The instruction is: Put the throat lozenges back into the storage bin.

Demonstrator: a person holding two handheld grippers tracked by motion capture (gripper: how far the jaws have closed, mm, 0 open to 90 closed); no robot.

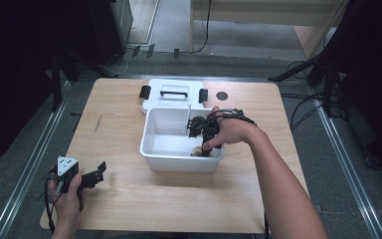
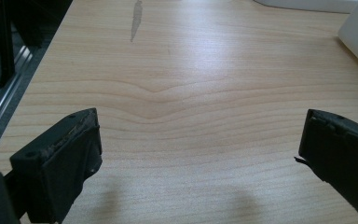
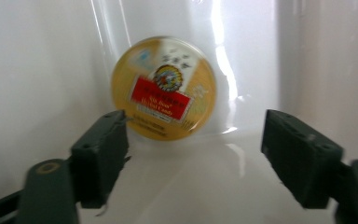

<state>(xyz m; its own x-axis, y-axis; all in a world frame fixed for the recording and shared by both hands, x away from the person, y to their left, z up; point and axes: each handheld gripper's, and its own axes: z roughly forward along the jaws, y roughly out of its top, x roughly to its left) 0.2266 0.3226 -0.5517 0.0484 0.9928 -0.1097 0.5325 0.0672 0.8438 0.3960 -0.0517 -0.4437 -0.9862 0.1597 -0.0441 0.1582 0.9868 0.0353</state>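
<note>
In the right gripper view the two black jaws stand spread wide with nothing between them, pointed at a round yellow tin with a red label in the upper middle of the frame. The tin lies on the white bin's floor, close to a wall, so the gripper must reach down inside to get at it. In the high view the right gripper dips into the white plastic bin at frame centre, the bin's lid lying just behind it. The left gripper, jaws also spread and empty, rests low at lower left over the wooden table, probably parked out of the way.
</note>
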